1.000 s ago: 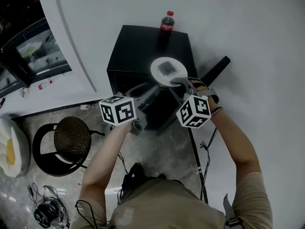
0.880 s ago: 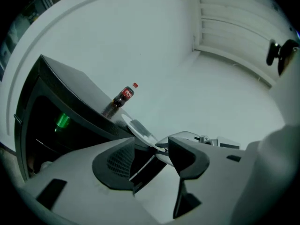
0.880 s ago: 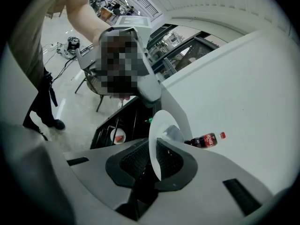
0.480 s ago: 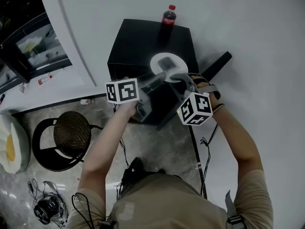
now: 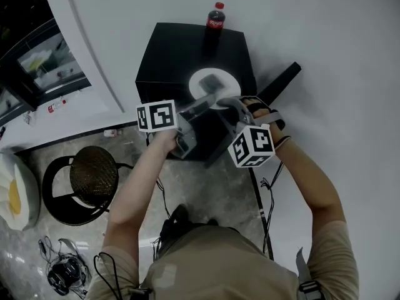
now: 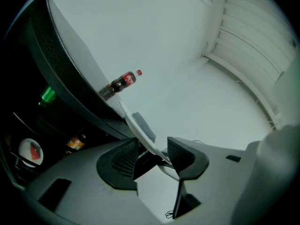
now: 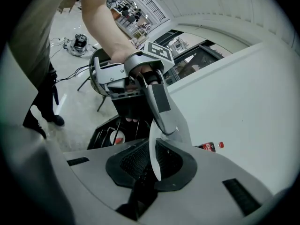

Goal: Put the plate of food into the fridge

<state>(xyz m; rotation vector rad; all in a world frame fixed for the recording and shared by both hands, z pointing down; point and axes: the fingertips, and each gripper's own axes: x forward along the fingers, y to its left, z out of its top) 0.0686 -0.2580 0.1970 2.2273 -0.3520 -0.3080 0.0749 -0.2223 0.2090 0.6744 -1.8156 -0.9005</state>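
Pinching the rim of the round white plate of food [image 5: 214,87], the right gripper [image 7: 154,165] stands narrow on it at the front edge of the black mini fridge's [image 5: 181,49] top, above its open front. The left gripper [image 6: 152,151] has just been opening and now stands wide, with the plate's other rim between its jaws but unpressed. The step in hand looks like the carry into the fridge. Next the plate needs lowering, kept level, onto a shelf inside.

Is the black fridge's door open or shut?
Open. The door of the fridge stands swung out to the side, and a small plate shows inside it.
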